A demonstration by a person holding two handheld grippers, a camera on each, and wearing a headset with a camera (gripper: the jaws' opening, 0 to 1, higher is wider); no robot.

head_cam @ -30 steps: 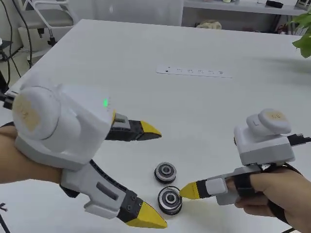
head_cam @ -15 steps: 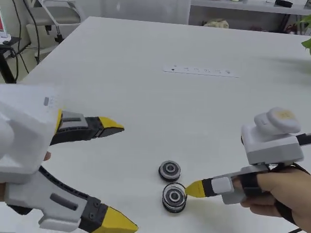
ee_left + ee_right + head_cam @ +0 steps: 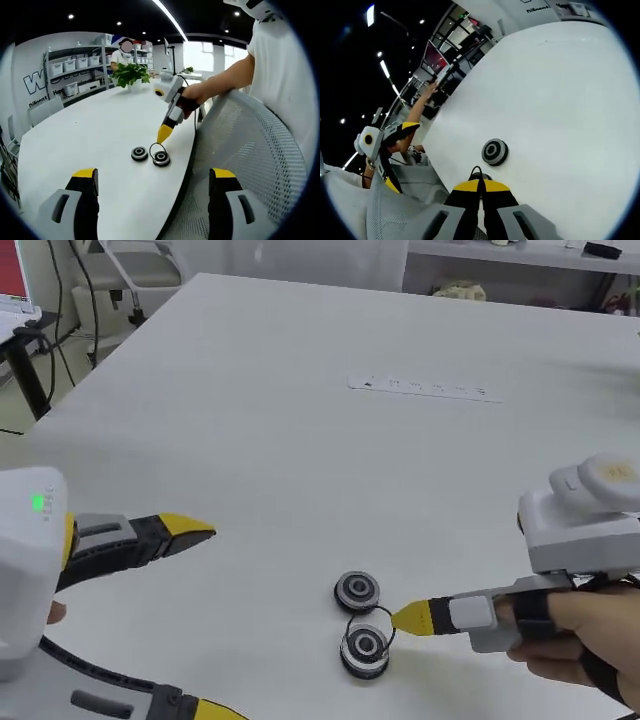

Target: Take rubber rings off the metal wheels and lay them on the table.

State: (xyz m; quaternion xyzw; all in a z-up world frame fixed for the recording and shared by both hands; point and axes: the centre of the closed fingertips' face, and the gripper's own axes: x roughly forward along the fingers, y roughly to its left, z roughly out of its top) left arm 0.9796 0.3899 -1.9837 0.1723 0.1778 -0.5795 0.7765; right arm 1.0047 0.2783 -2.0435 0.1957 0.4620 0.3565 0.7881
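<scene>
**Rubber ring pinched at right gripper tip**

Head view, left to right: the left gripper is hanging over the near edge of the white table, jaws spread wide, gripping nothing. At centre, the far metal wheel and near metal wheel are lying flat, just beside each other. The right gripper's jaws are pressing together on the ring, a thin black loop standing between the wheels.

The left gripper view is adding the side-on look. The loop is running from the yellow tip down to the near wheel's rim; cannot tell whether it is free of it. A mesh chair is crowding the table edge at right.

The right gripper view is showing the closed tips with a black arc just above them, and the far metal wheel beyond.

Surroundings: a power strip is lying mid-table, well apart from the wheels. A plant is standing at the table's far end, with shelves of white bins behind it.

Writing: the wall lettering is starting with a large "W", the rest cut off. The power strip's markings are too small to read.
</scene>
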